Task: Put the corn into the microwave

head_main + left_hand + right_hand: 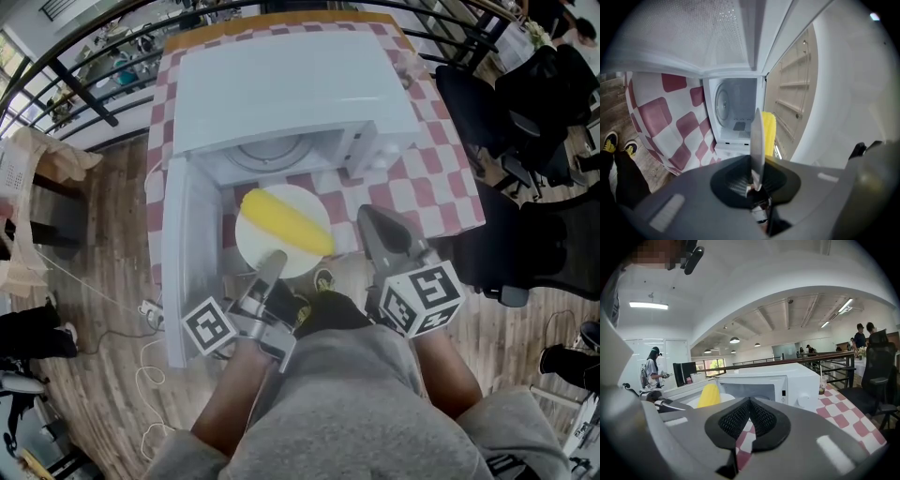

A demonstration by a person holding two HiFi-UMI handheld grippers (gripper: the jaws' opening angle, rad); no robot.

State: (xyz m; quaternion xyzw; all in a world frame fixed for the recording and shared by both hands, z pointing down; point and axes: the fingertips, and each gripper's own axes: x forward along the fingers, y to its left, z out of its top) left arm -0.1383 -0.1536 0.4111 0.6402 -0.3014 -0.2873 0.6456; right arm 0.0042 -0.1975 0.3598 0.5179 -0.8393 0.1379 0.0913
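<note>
A yellow corn cob (286, 222) lies on a white plate (305, 202) held just in front of the open white microwave (291, 89). My left gripper (272, 258) is shut on the plate's near rim. In the left gripper view the plate (757, 140) stands edge-on between the jaws, with the corn (769, 129) behind it and the microwave's cavity (733, 112) beyond. My right gripper (375, 220) hovers to the right of the plate, shut and holding nothing. Its own view shows the corn (709, 395) at the left and the microwave (773, 383) ahead.
The microwave's door (183, 253) hangs open at the left. The table wears a red-and-white checked cloth (422, 187). A drink cup (821, 389) stands right of the microwave. Black office chairs (506, 103) stand at the right, and a railing (84, 84) runs behind.
</note>
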